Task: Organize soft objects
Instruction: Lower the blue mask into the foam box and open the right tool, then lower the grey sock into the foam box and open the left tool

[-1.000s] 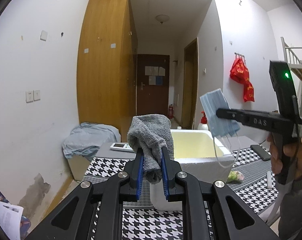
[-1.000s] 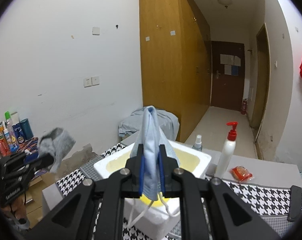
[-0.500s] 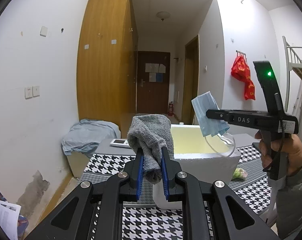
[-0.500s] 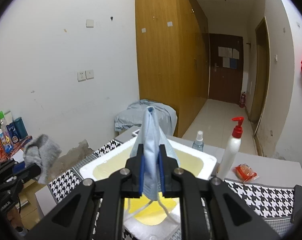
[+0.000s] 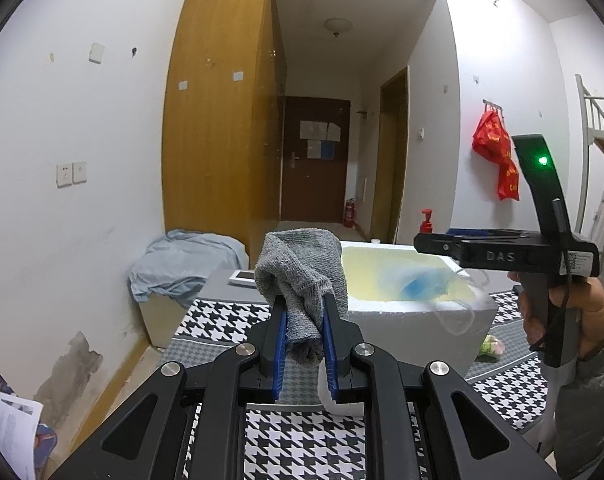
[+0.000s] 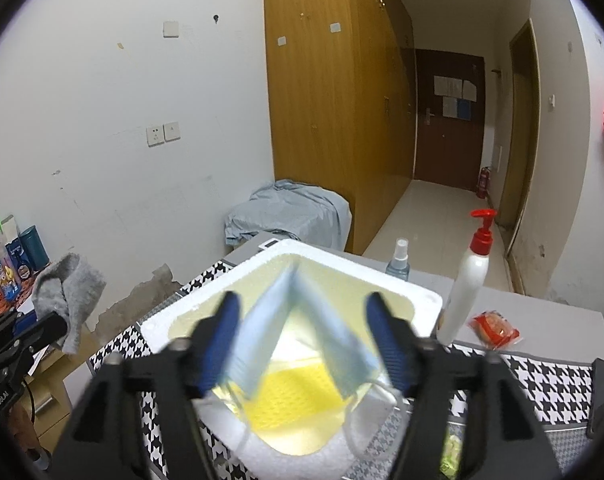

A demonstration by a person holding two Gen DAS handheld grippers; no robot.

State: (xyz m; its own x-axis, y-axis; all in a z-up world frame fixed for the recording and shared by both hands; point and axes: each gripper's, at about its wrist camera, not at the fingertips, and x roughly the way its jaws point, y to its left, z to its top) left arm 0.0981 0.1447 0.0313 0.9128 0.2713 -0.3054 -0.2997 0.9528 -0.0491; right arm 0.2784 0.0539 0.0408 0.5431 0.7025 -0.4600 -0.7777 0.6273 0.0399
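Mask (image 6: 302,332) blurred between spread right gripper (image 6: 303,344) fingers above foam box (image 6: 421,294).

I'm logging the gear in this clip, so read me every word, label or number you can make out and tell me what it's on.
"DAS": on the side of the right gripper, seen from the left wrist view.
White sticker on that gripper's rear end: too small to read.
Papers on the brown door: too small to read.
Red bag print: illegible.
Bottles by the wall: labels blurred.

Your left gripper (image 5: 303,334) stays pinched shut at six o'clock while your right gripper (image 6: 305,340) gapes wide.
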